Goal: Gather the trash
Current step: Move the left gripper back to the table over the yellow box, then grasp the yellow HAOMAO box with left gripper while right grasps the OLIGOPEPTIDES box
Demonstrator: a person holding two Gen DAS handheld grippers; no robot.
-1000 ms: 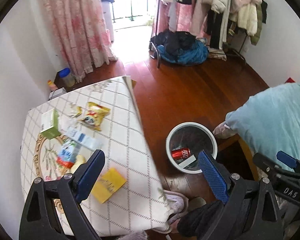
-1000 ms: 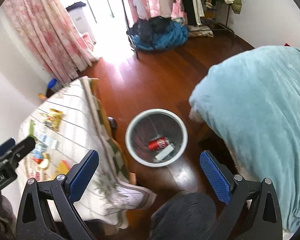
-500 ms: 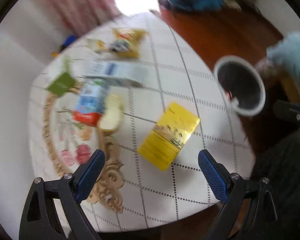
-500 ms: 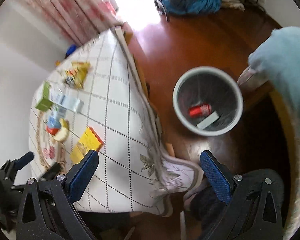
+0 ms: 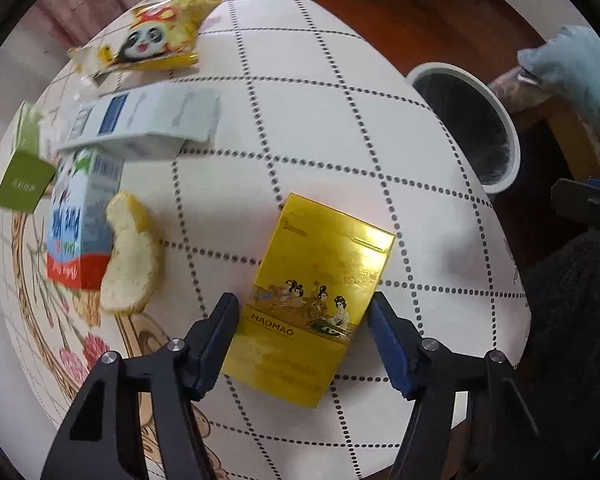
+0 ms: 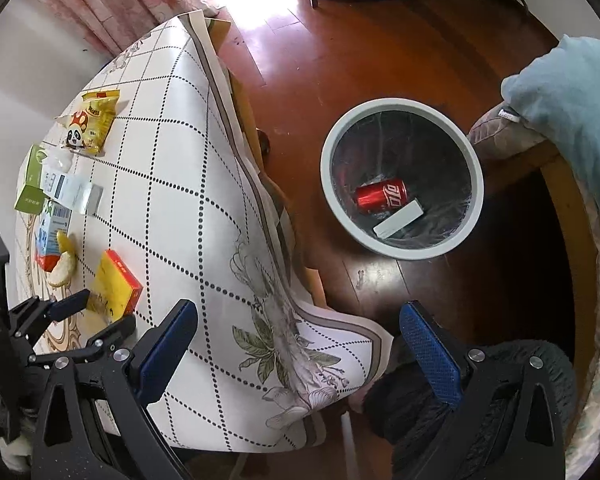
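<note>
A yellow HAOMAO box (image 5: pixel 314 296) lies on the white checked tablecloth (image 5: pixel 340 140). My left gripper (image 5: pixel 304 320) is open, its two blue pads on either side of the box's near end, not clamped on it. It also shows in the right wrist view (image 6: pixel 96 312) at the box (image 6: pixel 116 284). My right gripper (image 6: pixel 300 344) is open and empty above the table's hanging corner. The white trash bin (image 6: pixel 476 184) stands on the floor and holds a red cola can (image 6: pixel 382 196) and a white box (image 6: pixel 398 218).
On the table lie a fruit peel (image 5: pixel 130 252), a blue-and-red carton (image 5: pixel 82 220), a white-and-blue box (image 5: pixel 148 120), a green box (image 5: pixel 22 176) and a yellow panda snack bag (image 5: pixel 152 40). A bed with a light blue blanket (image 6: pixel 572 96) stands beside the bin.
My left gripper has swung from above the bin down to the table and now straddles the yellow box. My right gripper has turned toward the table and bin.
</note>
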